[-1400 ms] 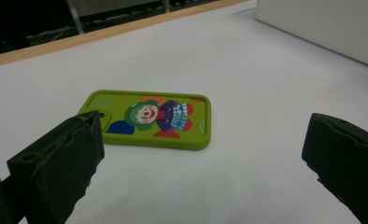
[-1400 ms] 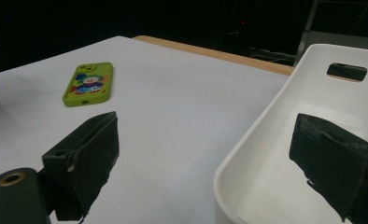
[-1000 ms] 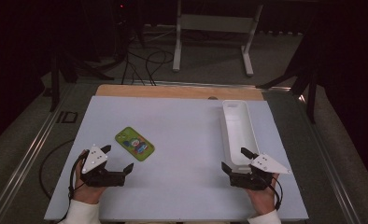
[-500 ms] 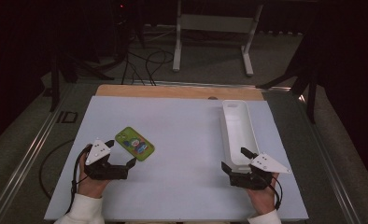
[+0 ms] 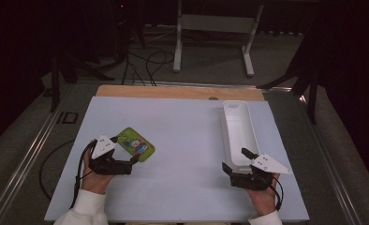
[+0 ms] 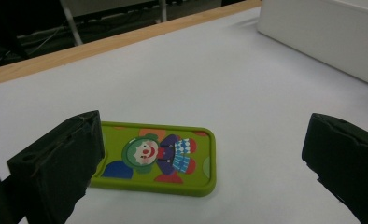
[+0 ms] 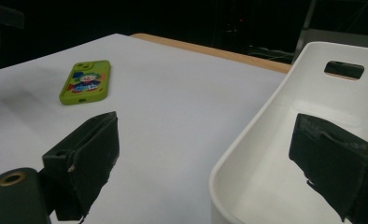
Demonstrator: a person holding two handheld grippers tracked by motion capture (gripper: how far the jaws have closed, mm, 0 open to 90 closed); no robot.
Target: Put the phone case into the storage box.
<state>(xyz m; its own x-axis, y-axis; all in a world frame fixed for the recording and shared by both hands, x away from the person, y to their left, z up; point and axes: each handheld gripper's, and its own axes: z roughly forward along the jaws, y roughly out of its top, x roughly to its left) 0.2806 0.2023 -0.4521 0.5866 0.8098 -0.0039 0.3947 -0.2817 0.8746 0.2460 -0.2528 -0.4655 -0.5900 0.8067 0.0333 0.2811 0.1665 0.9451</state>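
Over on the person's left, the left gripper [image 5: 132, 159] is hovering just beside the green phone case [image 5: 136, 144], its jaws standing wide apart and holding nothing. From the left gripper view, the case [image 6: 156, 158] is lying flat on the white table [image 5: 182, 140], clown picture facing up, with one end passing behind the near jaw and the other jaw well off to the side, not touching it. Across the table, the right gripper [image 5: 235, 160] is sitting at the near end of the long white tray [image 5: 238, 129], also gaping wide and gripping nothing. In the right gripper view, one jaw is hanging over the table outside the tray's [image 7: 247, 140] rim and the other over its hollow. The case is lying well apart from the tray, toward the left half of the table.
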